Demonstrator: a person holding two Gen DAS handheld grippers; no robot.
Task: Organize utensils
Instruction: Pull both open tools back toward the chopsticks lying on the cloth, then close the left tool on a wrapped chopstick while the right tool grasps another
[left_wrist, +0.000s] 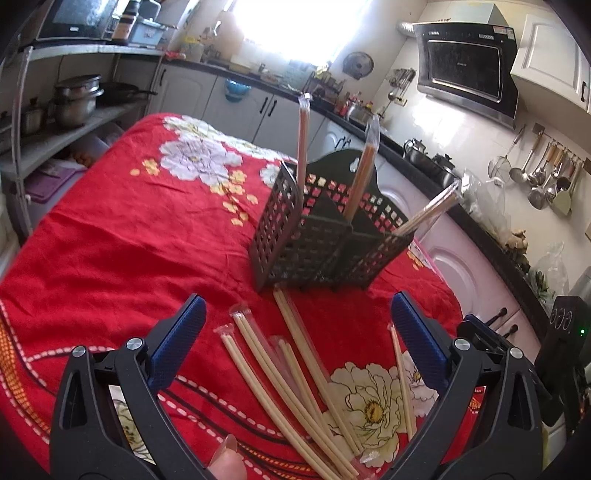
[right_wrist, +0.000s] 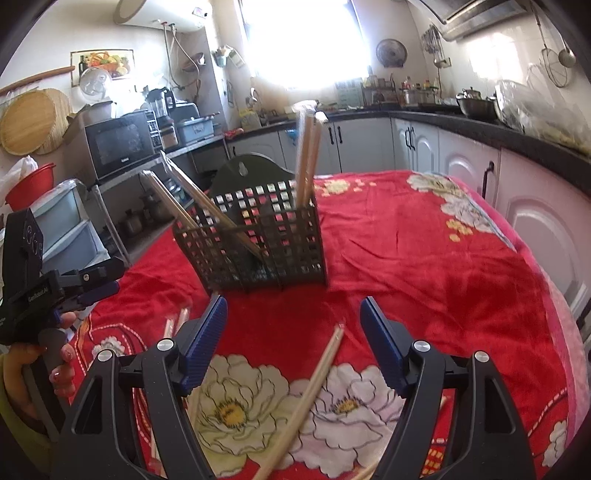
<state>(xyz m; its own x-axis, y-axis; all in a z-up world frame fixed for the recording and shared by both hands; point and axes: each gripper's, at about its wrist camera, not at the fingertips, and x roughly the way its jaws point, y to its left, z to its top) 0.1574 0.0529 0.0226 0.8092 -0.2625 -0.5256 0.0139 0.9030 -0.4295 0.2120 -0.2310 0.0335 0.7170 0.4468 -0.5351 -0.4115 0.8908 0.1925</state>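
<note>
Wrapped pale wooden chopsticks (left_wrist: 291, 376): several pairs in clear plastic sleeves, lying fanned on the desk directly below and between the fingers of the left claw (left_wrist: 297, 332).

Left claw: black frame, blue ribbed pads (left_wrist: 417, 343), jaws spread wide, holding nothing; poised just above the loose chopsticks.

Right claw (right_wrist: 293, 339): same build, blue ribbed pads (right_wrist: 205, 339), jaws spread wide, holding nothing. One wrapped chopstick pair (right_wrist: 314, 391) lies slanted on the desk beneath it, tip pointing toward the holder.

Dark green plastic lattice utensil holder (left_wrist: 325, 236): stands upright on the desk just beyond the loose chopsticks, divided into compartments, with an arched back plate bearing a hanging hole. In the left wrist view, three wrapped pairs stand in it: one nearly upright at the left (left_wrist: 303, 147), one leaning slightly in the middle (left_wrist: 364, 170), one leaning far out over the right corner (left_wrist: 428, 214). In the right wrist view the holder (right_wrist: 258, 236) shows two pairs slanting left and an upright bundle at right.

Red floral cloth (left_wrist: 122, 236): covers the desk, printed with white and yellow flowers, lightly wrinkled.

Surroundings: white kitchen cabinets (right_wrist: 424, 144) under a dark counter, black range hood (left_wrist: 469, 70), ladles hung on the wall (left_wrist: 543, 177), microwave (right_wrist: 120, 142), bright window behind.
</note>
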